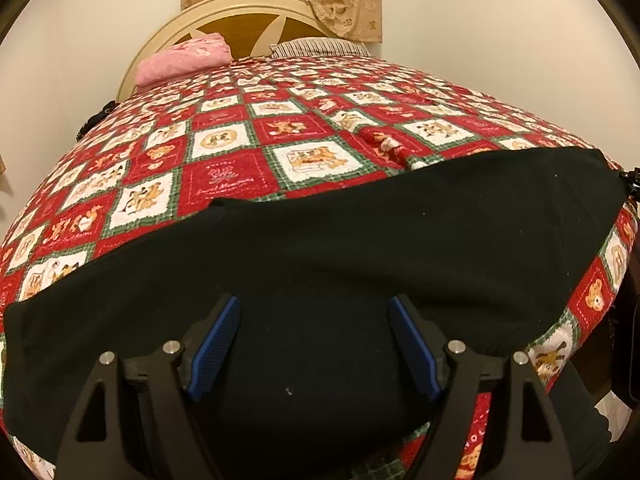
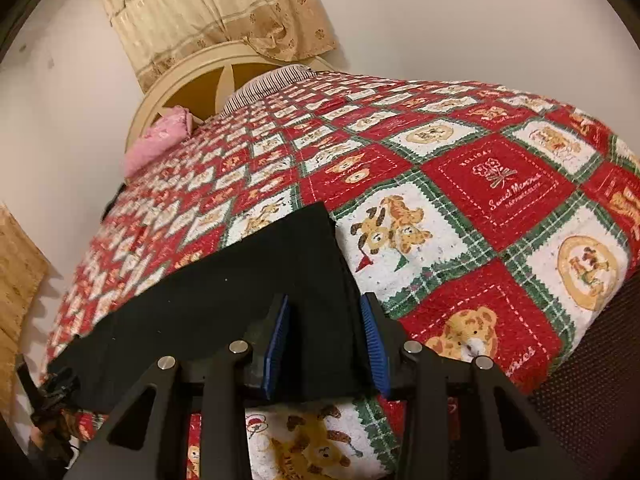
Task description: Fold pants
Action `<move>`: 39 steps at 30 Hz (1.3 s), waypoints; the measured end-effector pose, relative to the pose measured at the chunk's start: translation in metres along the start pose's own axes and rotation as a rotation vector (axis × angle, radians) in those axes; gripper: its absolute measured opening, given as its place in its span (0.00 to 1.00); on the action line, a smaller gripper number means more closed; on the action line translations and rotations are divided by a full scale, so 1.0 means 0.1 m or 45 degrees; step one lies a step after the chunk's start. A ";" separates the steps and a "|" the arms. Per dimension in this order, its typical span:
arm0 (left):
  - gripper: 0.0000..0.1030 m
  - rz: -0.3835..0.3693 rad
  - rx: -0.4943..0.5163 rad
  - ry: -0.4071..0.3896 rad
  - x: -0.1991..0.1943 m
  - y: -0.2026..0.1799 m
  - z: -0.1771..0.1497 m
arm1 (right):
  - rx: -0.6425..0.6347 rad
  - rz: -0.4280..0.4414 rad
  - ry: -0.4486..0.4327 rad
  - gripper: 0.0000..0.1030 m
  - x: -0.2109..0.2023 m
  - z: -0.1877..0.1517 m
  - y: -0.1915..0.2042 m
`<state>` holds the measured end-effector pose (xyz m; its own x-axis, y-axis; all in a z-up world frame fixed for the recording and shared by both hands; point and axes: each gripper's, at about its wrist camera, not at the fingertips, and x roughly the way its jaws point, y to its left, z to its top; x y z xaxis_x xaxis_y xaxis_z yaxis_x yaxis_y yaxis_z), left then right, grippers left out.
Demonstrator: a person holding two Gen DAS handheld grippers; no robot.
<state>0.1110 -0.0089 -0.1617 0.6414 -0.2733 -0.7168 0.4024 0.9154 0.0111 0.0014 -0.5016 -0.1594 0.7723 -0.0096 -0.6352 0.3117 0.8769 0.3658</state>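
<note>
Black pants [image 1: 320, 248] lie across the quilt [image 1: 224, 168] at 6 o'clock beneath your spread, empty left gripper [image 1: 316, 344] and right gripper [image 2: 325, 340]; closing shallowly could pinch one layer, skewing the fold.

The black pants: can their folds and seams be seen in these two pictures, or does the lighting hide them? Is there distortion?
Left wrist view: the black pants read as one dark mass under warm, dim light, almost no folds visible; the fisheye bulges the quilt into a dome. Right wrist view: faint creases show near the pants' edge, and the quilt tilts and curves strongly.
</note>
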 end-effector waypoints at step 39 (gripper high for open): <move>0.77 -0.139 -0.087 -0.088 -0.39 0.13 -0.02 | -0.600 0.372 -0.169 0.12 -0.41 -0.27 2.58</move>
<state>0.0900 0.0142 -0.1354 0.6405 -0.3900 -0.6615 0.4286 0.8963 -0.1136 0.0352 -0.2620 -0.0574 0.8618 0.2316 -0.4513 -0.1820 0.9716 0.1511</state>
